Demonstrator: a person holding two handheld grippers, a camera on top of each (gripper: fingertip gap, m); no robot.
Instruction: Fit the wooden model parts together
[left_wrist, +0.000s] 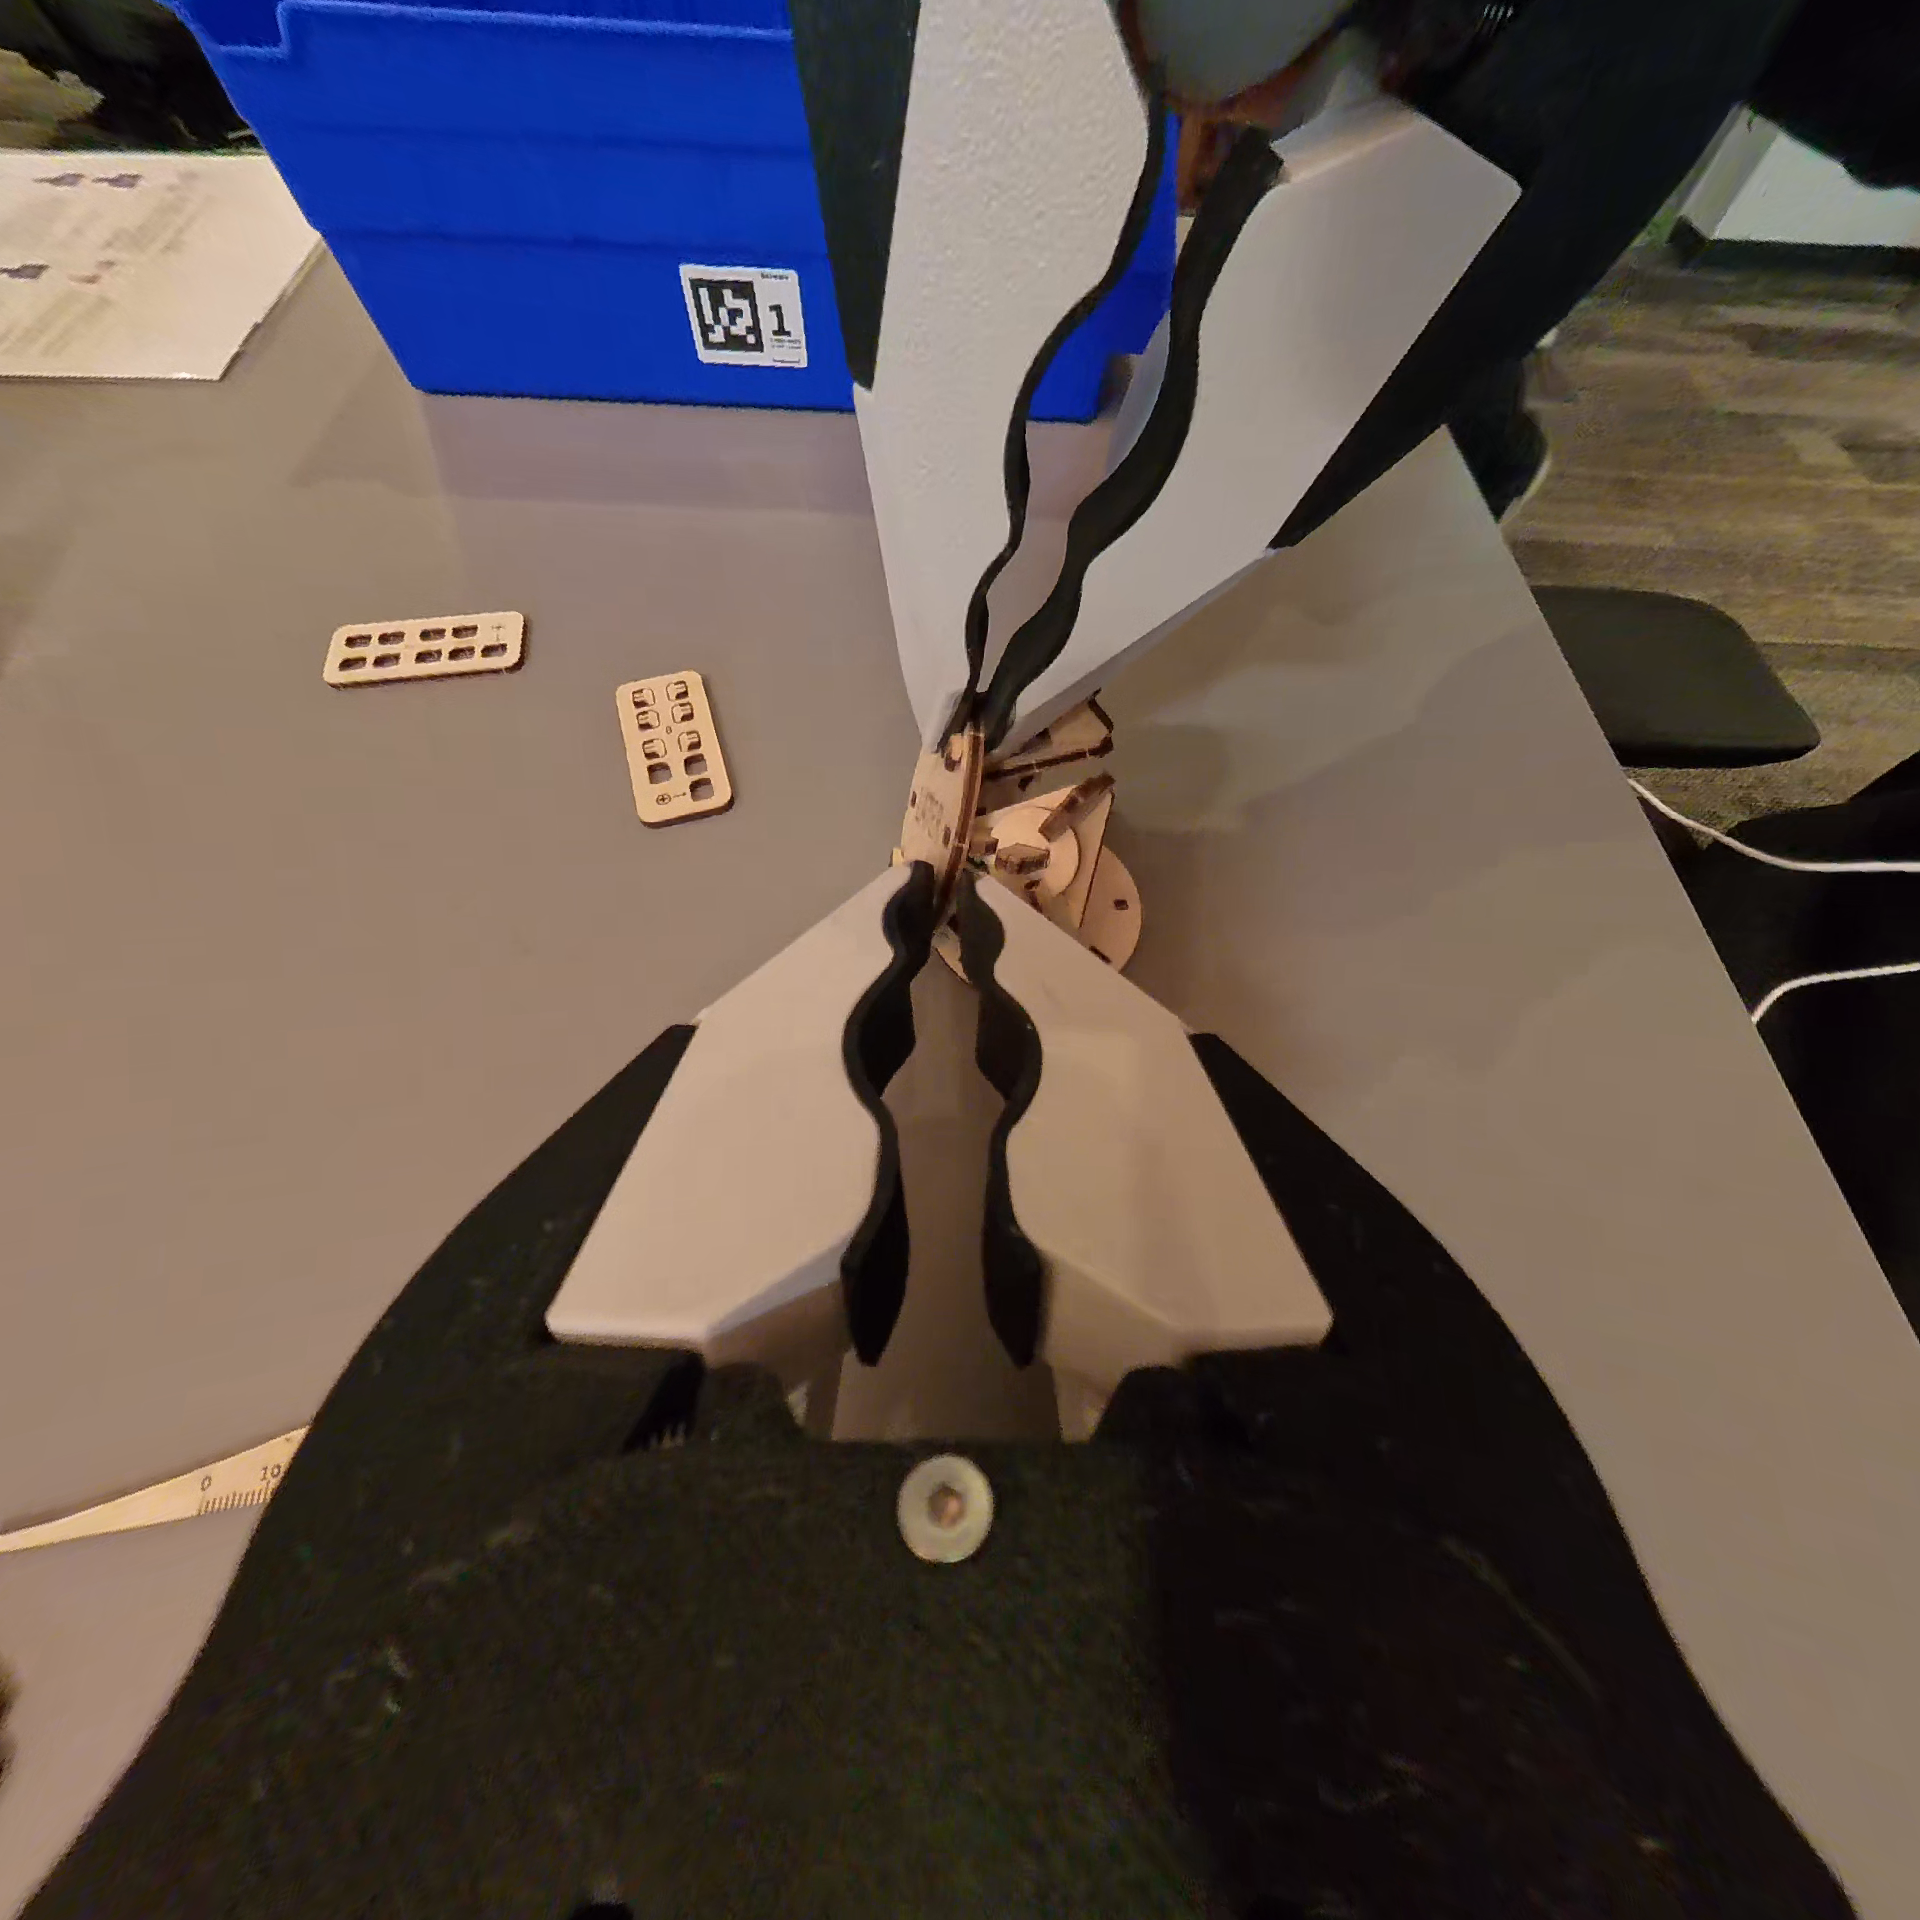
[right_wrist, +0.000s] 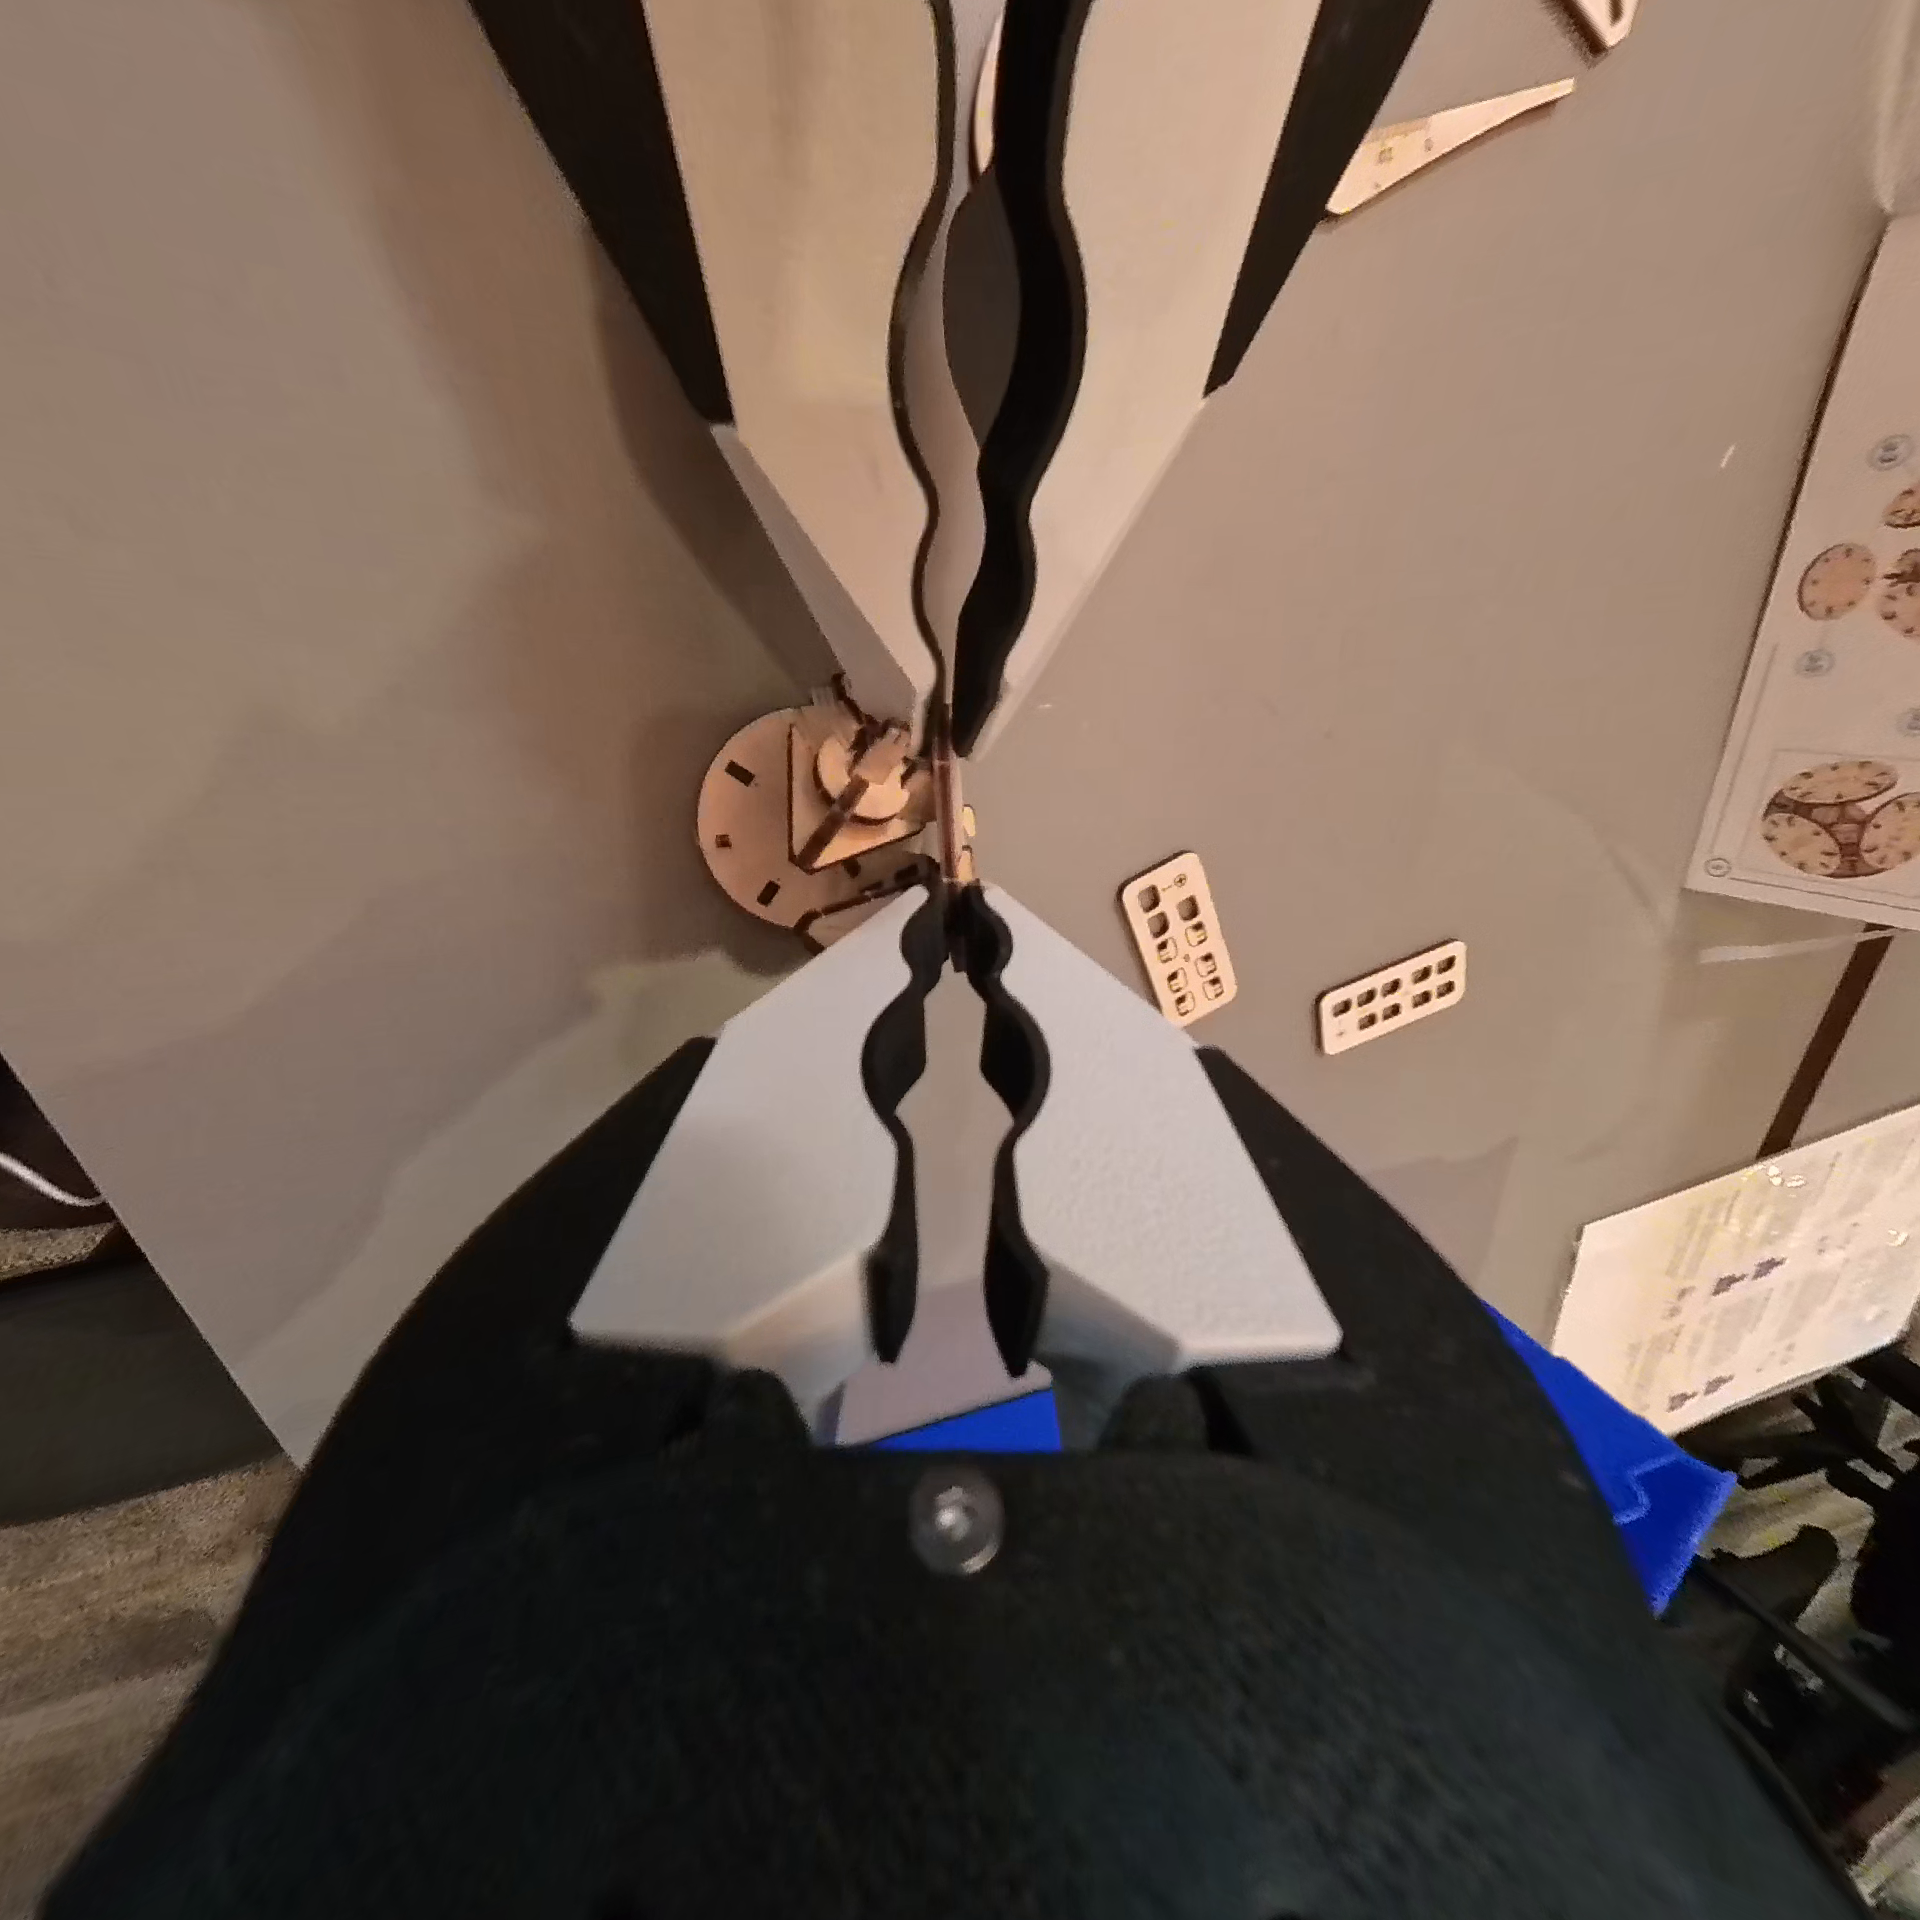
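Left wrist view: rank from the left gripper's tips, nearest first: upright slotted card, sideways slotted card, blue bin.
1. Upright slotted card, on the table just left of the left gripper.
2. Sideways slotted card, farther left and a bit beyond.
3. Blue bin, at the table's far side.

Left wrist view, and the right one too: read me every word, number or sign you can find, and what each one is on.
I won't repeat writing; these carry it.
White sticker on the blue bin: printed marker and characters.
Wooden disc, gripped by left claw and right claw: engraving, blurred.
Measuring strip: scale numerals.
Slotted wooden cards: tiny symbols.
Printed sheet, instruction sheet: too blurred.
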